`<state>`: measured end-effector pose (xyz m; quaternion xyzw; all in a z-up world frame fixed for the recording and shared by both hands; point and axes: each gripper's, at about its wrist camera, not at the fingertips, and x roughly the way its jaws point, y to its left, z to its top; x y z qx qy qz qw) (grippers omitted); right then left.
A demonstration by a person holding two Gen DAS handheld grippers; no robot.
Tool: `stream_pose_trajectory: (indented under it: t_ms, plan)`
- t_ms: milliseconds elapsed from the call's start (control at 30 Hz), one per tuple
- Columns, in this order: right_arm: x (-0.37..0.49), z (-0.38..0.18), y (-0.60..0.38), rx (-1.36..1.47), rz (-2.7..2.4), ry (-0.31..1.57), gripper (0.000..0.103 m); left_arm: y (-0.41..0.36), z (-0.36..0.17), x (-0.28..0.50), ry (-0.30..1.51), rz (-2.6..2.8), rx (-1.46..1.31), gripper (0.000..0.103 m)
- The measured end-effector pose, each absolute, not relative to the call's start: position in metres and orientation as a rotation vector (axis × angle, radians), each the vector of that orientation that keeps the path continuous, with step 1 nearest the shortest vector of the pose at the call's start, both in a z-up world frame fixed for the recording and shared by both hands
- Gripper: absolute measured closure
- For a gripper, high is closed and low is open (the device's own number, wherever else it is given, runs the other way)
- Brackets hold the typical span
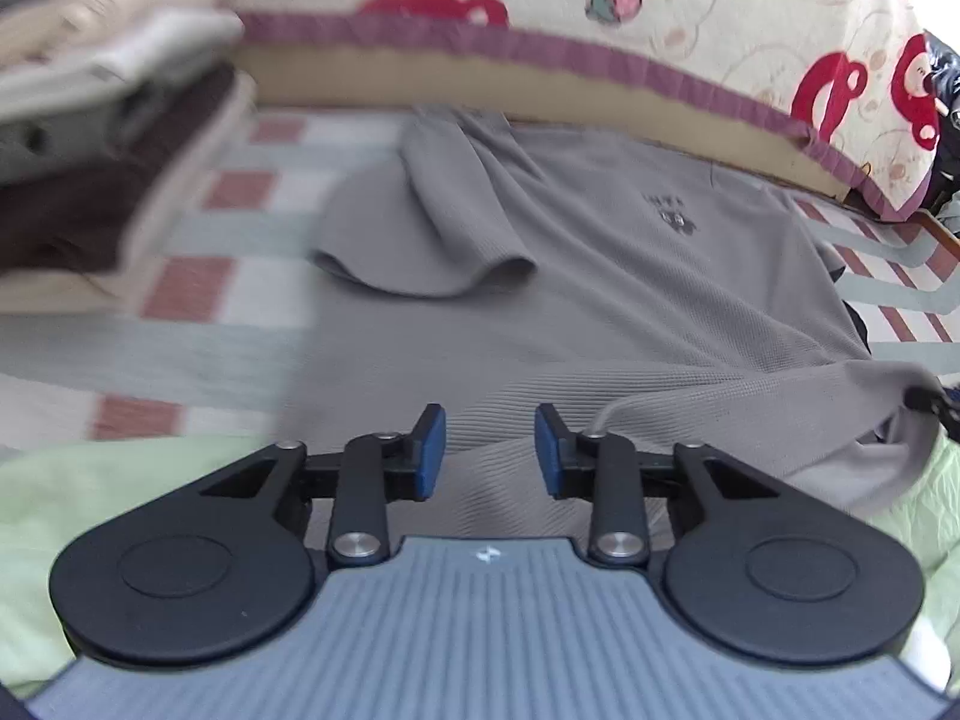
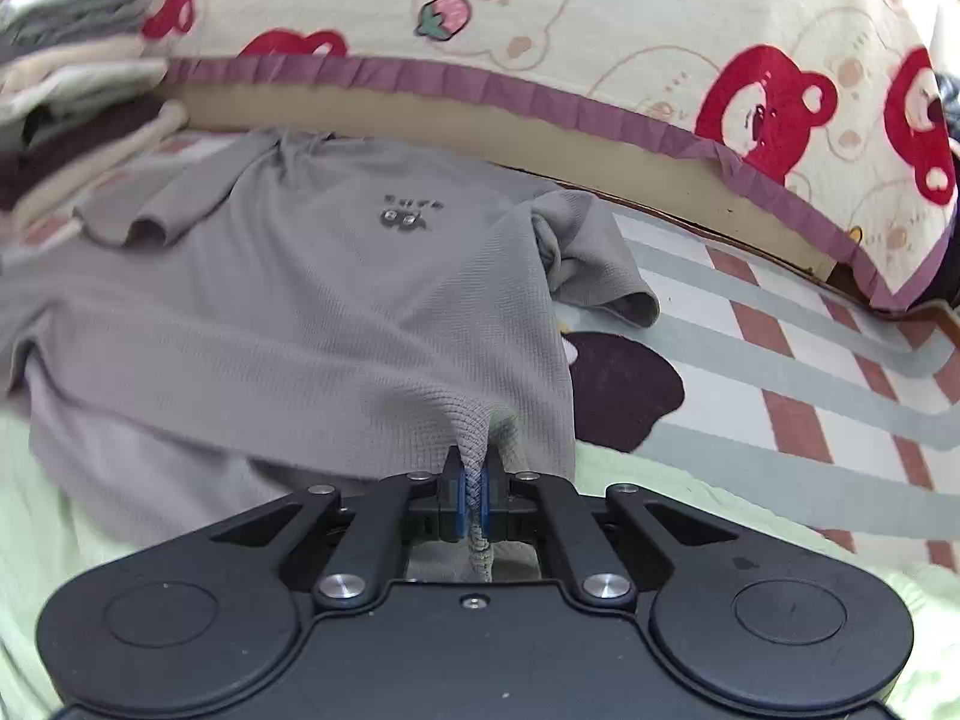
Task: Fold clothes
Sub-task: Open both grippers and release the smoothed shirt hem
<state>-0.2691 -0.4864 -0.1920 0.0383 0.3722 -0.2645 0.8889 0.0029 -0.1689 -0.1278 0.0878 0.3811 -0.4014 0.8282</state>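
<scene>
Here, right gripper [image 2: 474, 495] pinching grey shirt [image 2: 312, 300] hem, clothes stack [image 1: 90, 138] blurred

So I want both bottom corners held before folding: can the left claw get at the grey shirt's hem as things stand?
Probably yes: the left claw is open right over the grey shirt near its hem, with nothing between; the right claw grips the other corner.

Left gripper [image 1: 489, 450]: black linkage arms, round black hubs, silver screws, blue finger pads [image 1: 431, 450], ribbed grey housing with small white logo. Right gripper [image 2: 475, 495]: same black build, blue pads, black housing.
</scene>
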Motion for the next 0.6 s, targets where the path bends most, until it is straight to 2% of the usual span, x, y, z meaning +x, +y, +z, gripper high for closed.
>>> stream_pose_trajectory:
  t_ms: [67, 233, 333, 433, 500, 533, 600]
  plan:
    - [-0.266, -0.189, -0.490, 0.087, -0.559, 0.756, 0.099, -0.157, -0.125, -0.008, 0.798, -0.884, 0.209, 0.059]
    - [-0.261, -0.182, -0.503, 0.084, -0.591, 0.724, 0.099, -0.168, -0.152, -0.039, 0.877, -0.942, 0.434, 0.054]
    - [-0.258, -0.178, -0.510, 0.081, -0.610, 0.705, 0.099, -0.181, -0.169, -0.044, 0.898, -0.893, 0.562, 0.054]
    - [-0.255, -0.174, -0.517, 0.079, -0.628, 0.685, 0.099, -0.179, -0.173, -0.033, 0.899, -0.823, 0.555, 0.054]
    - [-0.253, -0.174, -0.526, 0.133, -0.629, 0.688, 0.099, -0.172, -0.172, -0.025, 0.883, -0.761, 0.542, 0.059]
    - [-0.252, -0.174, -0.531, 0.179, -0.626, 0.694, 0.099, -0.168, -0.171, -0.020, 0.880, -0.731, 0.523, 0.065]
    - [-0.250, -0.174, -0.542, 0.273, -0.618, 0.707, 0.098, -0.158, -0.169, -0.008, 0.892, -0.681, 0.453, 0.066]
